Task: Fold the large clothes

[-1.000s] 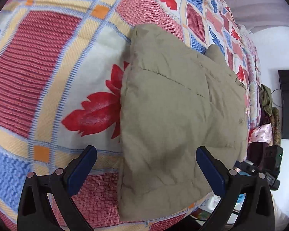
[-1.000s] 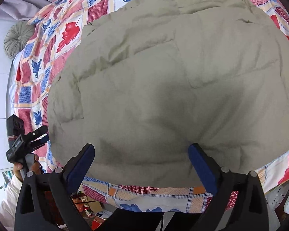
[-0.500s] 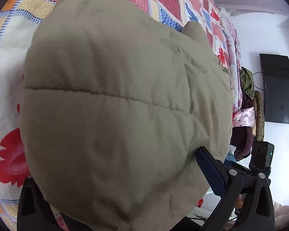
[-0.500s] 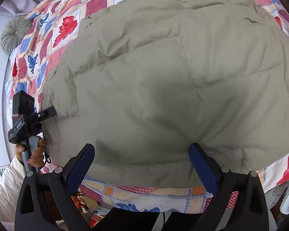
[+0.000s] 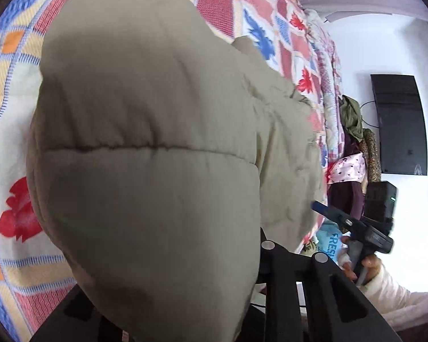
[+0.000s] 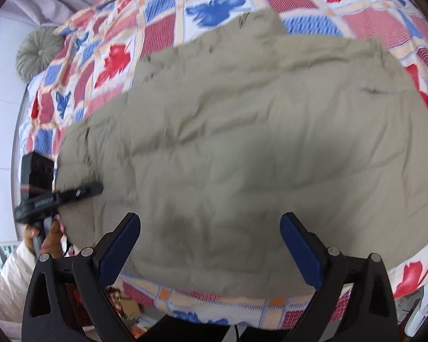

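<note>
A khaki padded jacket [image 5: 145, 142] lies spread on a patchwork bedspread [image 6: 114, 62]. In the right wrist view the jacket [image 6: 242, 148] fills the middle. My left gripper [image 6: 91, 189] is at the jacket's left edge, its jaws closing with the padded edge between them. In the left wrist view that bunched corner bulges up and hides the fingertips. My right gripper [image 6: 211, 219] hangs open just above the jacket's near hem, with nothing between its blue pads. It also shows in the left wrist view as the right gripper [image 5: 325, 211], beyond the jacket's far side.
The bed's front edge runs just under my right gripper. A round grey cushion [image 6: 38, 54] lies at the bed's far left corner. A dark wall screen [image 5: 399, 125] and a heap of clothes [image 5: 351, 148] stand beyond the bed. A white sleeve [image 6: 11, 273] holds the left gripper.
My left gripper moved in onto the jacket's left edge and its jaws came together around the padding, which now bulges before the camera. My right gripper stays open and rose a little.
</note>
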`<state>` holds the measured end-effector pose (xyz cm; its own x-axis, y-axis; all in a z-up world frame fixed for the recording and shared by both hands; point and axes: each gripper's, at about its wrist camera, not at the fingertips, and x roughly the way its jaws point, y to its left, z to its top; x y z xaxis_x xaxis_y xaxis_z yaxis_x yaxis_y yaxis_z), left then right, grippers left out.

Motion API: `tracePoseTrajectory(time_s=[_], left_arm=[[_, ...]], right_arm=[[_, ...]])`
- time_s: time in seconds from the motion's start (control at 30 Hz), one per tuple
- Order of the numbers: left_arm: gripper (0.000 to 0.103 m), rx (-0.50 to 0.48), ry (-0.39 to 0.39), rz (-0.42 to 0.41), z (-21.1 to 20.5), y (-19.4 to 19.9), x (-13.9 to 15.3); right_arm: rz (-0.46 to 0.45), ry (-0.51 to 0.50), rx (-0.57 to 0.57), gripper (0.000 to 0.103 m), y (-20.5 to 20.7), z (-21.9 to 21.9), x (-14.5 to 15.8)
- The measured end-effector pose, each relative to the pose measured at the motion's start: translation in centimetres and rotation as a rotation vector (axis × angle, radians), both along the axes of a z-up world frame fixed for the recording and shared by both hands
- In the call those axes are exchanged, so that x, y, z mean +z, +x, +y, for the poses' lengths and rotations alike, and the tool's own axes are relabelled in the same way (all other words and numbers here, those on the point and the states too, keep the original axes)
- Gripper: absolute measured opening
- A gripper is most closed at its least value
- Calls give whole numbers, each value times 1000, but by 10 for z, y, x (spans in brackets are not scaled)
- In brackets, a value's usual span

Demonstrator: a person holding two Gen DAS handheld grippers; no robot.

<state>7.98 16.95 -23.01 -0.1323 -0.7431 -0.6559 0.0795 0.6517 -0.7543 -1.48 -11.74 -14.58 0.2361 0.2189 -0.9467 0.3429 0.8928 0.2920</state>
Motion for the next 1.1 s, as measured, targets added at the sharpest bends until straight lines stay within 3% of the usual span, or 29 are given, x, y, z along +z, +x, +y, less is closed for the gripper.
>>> tracePoseTrajectory(time_s=[0.03, 0.07, 0.1, 0.13, 0.17, 0.4, 0.63, 0.87, 1.03, 1.1], left_arm=[[28, 0, -6, -9, -2, -1, 10], [28, -1, -14, -19, -4, -2, 20], [28, -2, -21, -28, -9, -4, 32], [28, -6, -28, -33, -9, -6, 42], [28, -12, -30, -40, -13, -8, 53], [28, -99, 43, -108, -93, -25, 129], [28, -223, 127, -160, -206, -39, 168], [28, -313, 169, -177, -266, -43, 174], [30, -408, 177, -201, -285, -56, 160], [39, -434, 152, -191, -305, -55, 149]], right_arm=[[-13, 7, -19, 91, 2, -3, -1], [-31, 10, -45, 69, 4, -7, -4], [-39, 1, -58, 32, 6, -8, -8], [-39, -12, -69, 17, 9, -10, -16], [-40, -8, -78, 10, 12, -11, -24], [-93, 169, -161, 7, 25, -24, -73], [-92, 299, -192, 0, 31, -35, -105], [-83, 422, -219, 0, 26, -53, -113], [-94, 438, -263, 1, 4, -84, -89], [-117, 400, -281, 3, -13, -102, -70]])
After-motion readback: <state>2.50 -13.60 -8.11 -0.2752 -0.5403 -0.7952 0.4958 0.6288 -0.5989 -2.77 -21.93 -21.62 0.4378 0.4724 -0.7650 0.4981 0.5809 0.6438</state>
